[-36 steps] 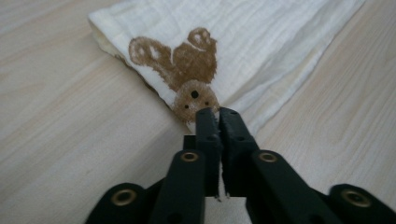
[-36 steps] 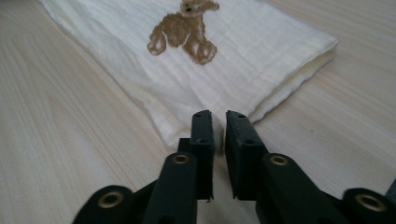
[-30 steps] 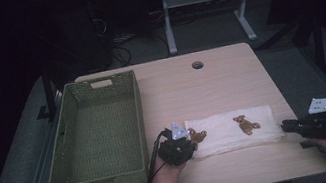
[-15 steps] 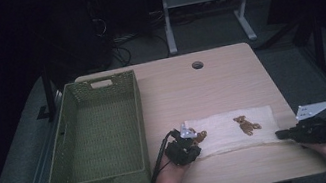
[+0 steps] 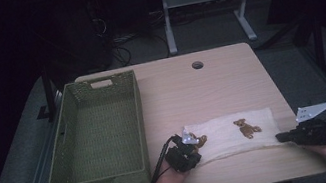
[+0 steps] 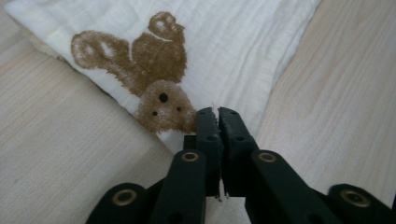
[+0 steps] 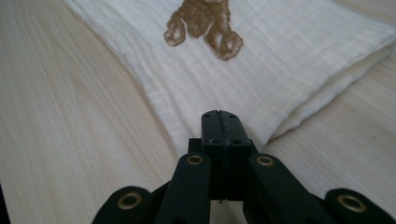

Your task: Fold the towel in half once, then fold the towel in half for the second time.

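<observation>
A folded white cloth (image 5: 232,135) printed with brown bears is spread along the near part of the counter (image 5: 185,87), just to the right of a green woven basket (image 5: 100,133). Its two near corners are gripped, one by each tool. The left tool (image 6: 217,114) is pinched on the corner just beside a printed bear's head (image 6: 163,105); the jaws are pressed together with a thin edge of fabric between them. The right tool (image 7: 219,116) is pinched on the opposite near corner, where the folded layers meet, its jaws likewise pressed tight. In the high view the left tool (image 5: 182,155) is seen at the cloth's left end and the right tool (image 5: 286,138) at its right end. Both corners are judged to be held at once so that the cloth can be lifted or folded evenly, without sagging or twisting.

Compared with the frame a second earlier, the jaws of both tools have just been closing, with fabric between them. The hands are found at nearly the same places, and the cloth lies much as it did, while the basket is unchanged and empty.
</observation>
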`<state>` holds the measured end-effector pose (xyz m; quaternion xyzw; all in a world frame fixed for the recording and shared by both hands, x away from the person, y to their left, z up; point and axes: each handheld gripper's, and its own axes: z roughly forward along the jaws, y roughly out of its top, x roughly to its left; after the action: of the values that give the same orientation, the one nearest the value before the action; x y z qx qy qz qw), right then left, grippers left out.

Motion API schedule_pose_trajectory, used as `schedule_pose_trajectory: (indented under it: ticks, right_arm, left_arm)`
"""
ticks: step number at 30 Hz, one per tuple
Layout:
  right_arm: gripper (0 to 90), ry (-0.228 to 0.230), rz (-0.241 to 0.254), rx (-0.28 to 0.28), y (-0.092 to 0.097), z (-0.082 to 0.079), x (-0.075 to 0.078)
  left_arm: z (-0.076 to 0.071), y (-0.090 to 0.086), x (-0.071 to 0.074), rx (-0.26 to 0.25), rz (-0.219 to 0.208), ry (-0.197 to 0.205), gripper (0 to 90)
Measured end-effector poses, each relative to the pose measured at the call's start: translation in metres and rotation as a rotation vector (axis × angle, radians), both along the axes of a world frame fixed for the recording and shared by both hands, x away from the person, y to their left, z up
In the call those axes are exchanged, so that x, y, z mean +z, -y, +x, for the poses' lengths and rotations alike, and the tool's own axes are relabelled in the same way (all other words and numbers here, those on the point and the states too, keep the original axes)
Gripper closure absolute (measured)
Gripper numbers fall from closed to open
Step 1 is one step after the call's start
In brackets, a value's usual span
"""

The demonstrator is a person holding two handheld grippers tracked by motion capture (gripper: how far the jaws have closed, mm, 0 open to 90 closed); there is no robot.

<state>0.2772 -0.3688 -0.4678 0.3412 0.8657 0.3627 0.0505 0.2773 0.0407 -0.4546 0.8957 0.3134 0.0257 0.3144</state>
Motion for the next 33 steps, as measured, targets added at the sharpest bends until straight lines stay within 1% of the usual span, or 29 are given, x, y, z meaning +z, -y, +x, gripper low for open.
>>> schedule_pose_trajectory:
  ticks: [1, 3, 4, 7, 11, 12, 14, 16, 19, 20, 24, 27, 31, 32, 33]
  right_arm:
    - [85.8, 0.001, 0.007, 0.001, -0.001, 0.001, 0.000]
    - [84.0, 0.005, 0.019, -0.006, -0.001, 0.002, 0.002]
    - [82.7, 0.013, 0.021, -0.010, -0.001, 0.003, 0.003]
    - [79.8, 0.031, 0.033, -0.020, -0.002, 0.007, 0.006]
    - [76.1, 0.073, 0.032, -0.037, -0.004, 0.015, 0.012]
    - [76.0, 0.079, 0.031, -0.041, -0.004, 0.017, 0.013]
    - [74.7, 0.107, 0.037, -0.050, -0.004, 0.022, 0.016]
    - [74.1, 0.115, 0.039, -0.056, -0.003, 0.028, 0.017]
    - [73.2, 0.125, 0.028, -0.065, -0.005, 0.037, 0.019]
    - [72.8, 0.135, 0.030, -0.071, -0.005, 0.040, 0.020]
    - [72.3, 0.148, 0.051, -0.102, -0.001, 0.057, 0.023]
    - [72.0, 0.152, 0.057, -0.124, 0.003, 0.071, 0.024]
    - [71.6, 0.137, 0.058, -0.150, 0.007, 0.088, 0.022]
    - [71.5, 0.125, 0.061, -0.156, 0.008, 0.091, 0.021]
    - [71.3, 0.125, 0.056, -0.154, 0.008, 0.095, 0.019]
  left_arm:
    - [0.001, 0.000, 0.001, -0.002, 0.005, 0.009, 81.2]
    - [0.004, 0.000, 0.003, 0.006, 0.007, 0.030, 76.9]
    - [0.006, 0.000, 0.005, 0.017, 0.001, 0.037, 74.5]
    - [0.013, 0.000, 0.009, 0.022, 0.007, 0.067, 70.4]
    - [0.024, 0.000, 0.014, 0.041, -0.003, 0.089, 64.9]
    - [0.027, -0.001, 0.016, 0.042, -0.008, 0.098, 64.2]
    - [0.032, -0.001, 0.019, 0.055, -0.015, 0.116, 62.5]
    - [0.038, -0.003, 0.021, 0.062, -0.026, 0.131, 61.1]
    - [0.047, -0.003, 0.022, 0.084, -0.038, 0.155, 59.5]
    - [0.050, -0.003, 0.022, 0.096, -0.035, 0.165, 58.5]
    - [0.062, -0.001, 0.022, 0.123, -0.037, 0.167, 57.9]
    - [0.070, -0.001, 0.022, 0.140, -0.037, 0.170, 57.9]
    - [0.078, 0.000, 0.020, 0.145, -0.037, 0.167, 56.5]
    - [0.079, 0.000, 0.019, 0.152, -0.041, 0.166, 56.5]
    - [0.081, 0.001, 0.019, 0.153, -0.039, 0.164, 56.5]
